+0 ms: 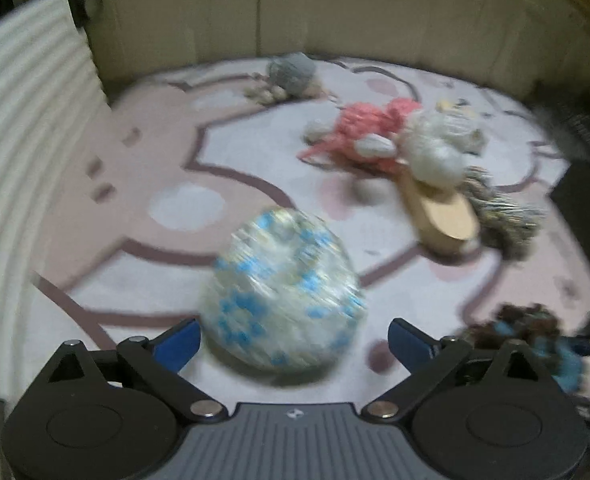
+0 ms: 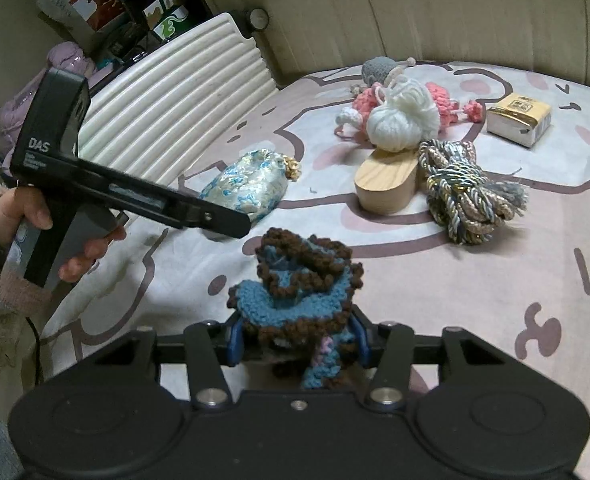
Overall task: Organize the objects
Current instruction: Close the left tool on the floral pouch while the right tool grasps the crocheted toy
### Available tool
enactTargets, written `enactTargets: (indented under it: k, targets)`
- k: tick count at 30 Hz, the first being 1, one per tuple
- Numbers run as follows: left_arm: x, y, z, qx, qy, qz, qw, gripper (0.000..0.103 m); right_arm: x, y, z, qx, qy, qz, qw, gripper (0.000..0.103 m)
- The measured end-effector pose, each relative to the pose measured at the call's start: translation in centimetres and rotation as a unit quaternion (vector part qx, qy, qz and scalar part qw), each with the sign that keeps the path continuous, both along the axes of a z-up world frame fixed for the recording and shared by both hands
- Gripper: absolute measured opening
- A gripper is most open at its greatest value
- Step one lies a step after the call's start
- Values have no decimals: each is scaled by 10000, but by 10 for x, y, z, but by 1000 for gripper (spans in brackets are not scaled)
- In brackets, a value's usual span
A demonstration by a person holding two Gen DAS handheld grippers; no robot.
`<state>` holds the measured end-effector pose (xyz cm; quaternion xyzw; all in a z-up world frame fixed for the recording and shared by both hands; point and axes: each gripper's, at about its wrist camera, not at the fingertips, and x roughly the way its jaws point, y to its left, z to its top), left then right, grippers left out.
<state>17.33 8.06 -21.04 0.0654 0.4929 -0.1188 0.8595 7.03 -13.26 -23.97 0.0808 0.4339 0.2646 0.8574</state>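
Your R gripper (image 2: 297, 338) is clamped on the crochet piece (image 2: 299, 276) just above the bedsheet (image 2: 475, 292): soft, light, floppy, so grip the bunched middle. L gripper (image 1: 291, 340) jaws wide, empty, pouch (image 1: 283, 296) betw them.

Yarn ball (image 2: 399, 120) rests on wooden block (image 2: 387, 184), rope bundle (image 2: 467, 192) seemingly touching its right.
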Motion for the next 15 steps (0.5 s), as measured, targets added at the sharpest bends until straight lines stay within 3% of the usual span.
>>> enactTargets:
  k: [2, 15]
  targets:
    - [6, 1, 0, 162, -81, 120, 9998, 100, 0, 0, 0, -1, -3, 3, 10000, 51]
    - [34, -2, -23, -16, 127, 473, 9988, 101, 3, -2, -2, 81, 62, -15, 9999, 49]
